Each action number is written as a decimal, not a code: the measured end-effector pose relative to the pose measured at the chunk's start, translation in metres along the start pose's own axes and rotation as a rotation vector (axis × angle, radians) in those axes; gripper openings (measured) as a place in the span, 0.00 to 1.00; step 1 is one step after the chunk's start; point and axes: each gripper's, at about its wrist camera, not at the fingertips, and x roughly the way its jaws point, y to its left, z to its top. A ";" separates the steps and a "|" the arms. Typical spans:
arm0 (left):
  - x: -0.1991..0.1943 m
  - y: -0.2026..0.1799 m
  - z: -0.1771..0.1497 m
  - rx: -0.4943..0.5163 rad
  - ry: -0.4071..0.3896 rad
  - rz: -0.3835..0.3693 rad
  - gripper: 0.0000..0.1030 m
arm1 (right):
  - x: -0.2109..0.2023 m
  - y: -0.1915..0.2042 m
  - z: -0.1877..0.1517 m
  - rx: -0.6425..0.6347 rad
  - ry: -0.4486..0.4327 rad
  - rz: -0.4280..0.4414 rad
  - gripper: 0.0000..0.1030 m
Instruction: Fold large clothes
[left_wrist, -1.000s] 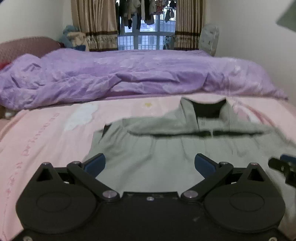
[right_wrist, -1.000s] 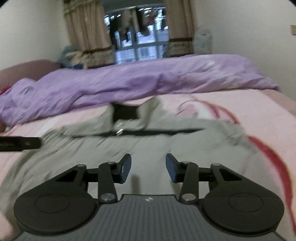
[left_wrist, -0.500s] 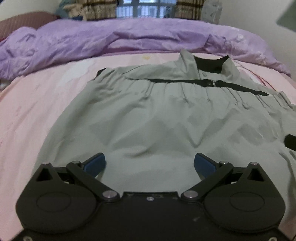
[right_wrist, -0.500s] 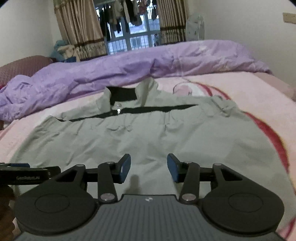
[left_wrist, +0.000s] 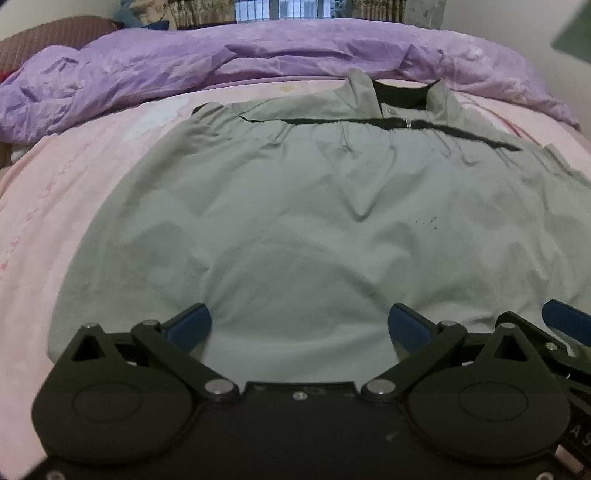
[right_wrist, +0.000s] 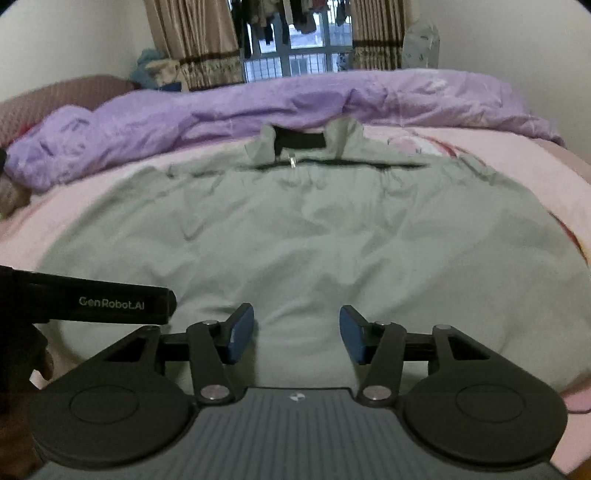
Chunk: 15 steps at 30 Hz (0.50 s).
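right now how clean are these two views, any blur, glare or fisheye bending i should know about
Left wrist view: dim and soft, the grey garment slightly smeared, bed edges bowed by the fisheye, no glare. Right wrist view: the window is bright behind the curtains, the purple duvet and garment a bit blurred, corners darkened. Both the left gripper and right gripper show sharp, jaws apart.

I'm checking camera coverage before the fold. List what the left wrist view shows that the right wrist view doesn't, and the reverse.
Left wrist only: small dark specks on the shirt, and the left gripper wide open over the hem.

Right wrist only: the window with hanging laundry, curtains, and the right gripper open.

Both: the grey shirt spread flat on the pink sheet, its dark collar toward the purple quilt.
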 end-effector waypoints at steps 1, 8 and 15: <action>-0.001 0.001 -0.001 -0.005 -0.005 -0.003 1.00 | 0.001 -0.002 0.000 0.017 -0.004 0.003 0.61; -0.009 0.004 0.006 -0.003 0.041 -0.001 1.00 | -0.017 -0.009 0.004 0.052 -0.021 0.016 0.60; -0.039 0.041 0.021 0.015 -0.078 0.106 1.00 | -0.061 -0.055 0.021 0.089 -0.138 -0.096 0.60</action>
